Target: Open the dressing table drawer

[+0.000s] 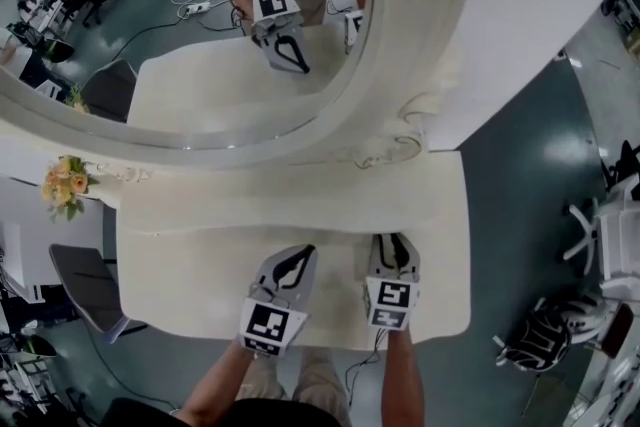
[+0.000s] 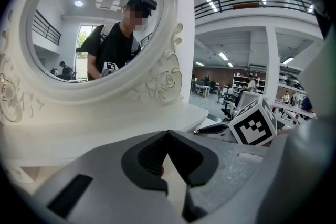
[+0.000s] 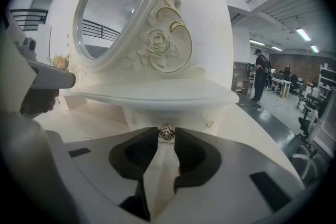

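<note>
a low shelf (image 3: 157, 93) juts out over the drawer front, so the only way in to the knob (image 3: 167, 132) is level, under the overhang. the right gripper (image 1: 393, 239) fills that gap, its tips against the knob. the left gripper (image 2: 167, 132) sits just beside it, tips together. flat table top (image 1: 170, 265) stretches leftward. the round mirror (image 1: 180, 25) walls off the back.

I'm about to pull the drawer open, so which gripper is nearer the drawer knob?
Right. The right gripper has the drawer knob between its jaws, pads on it. The left gripper hangs shut over the tabletop alongside, off the knob.
</note>
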